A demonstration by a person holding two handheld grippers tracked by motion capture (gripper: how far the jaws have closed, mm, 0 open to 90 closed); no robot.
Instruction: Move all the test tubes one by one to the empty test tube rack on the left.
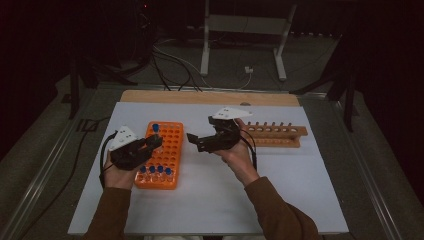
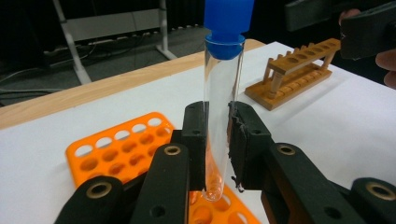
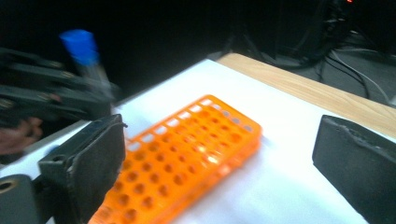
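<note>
Test tube point(image 2: 223, 116) with the blue cap sits upright, pinched between the left gripper point(image 2: 218, 140) jaws, lifted just above the orange rack point(image 2: 116, 149) on the white table point(image 1: 280, 185). Right gripper point(image 1: 196, 141) is spread wide and holding nothing, hovering between the orange rack and the wooden rack point(image 1: 275, 135). More capped tubes point(image 1: 155, 171) stand along the orange rack's near edge.

Test tube point(image 2: 223, 112): clear, glossy glass or plastic, which one cannot be told; blue matt plastic cap point(image 2: 228, 23).
Left gripper point(image 2: 219, 140): black matt plastic, brass-coloured metal rivets, rough worn pads point(image 2: 239, 140).
Orange rack point(image 3: 187, 154) under it: smooth, slightly shiny plastic.
Wooden rack point(image 1: 275, 135) beyond the right gripper point(image 1: 197, 142): plain unvarnished wood.
Bench point(image 1: 300, 175): matt white sheet, pale wood edge.
</note>
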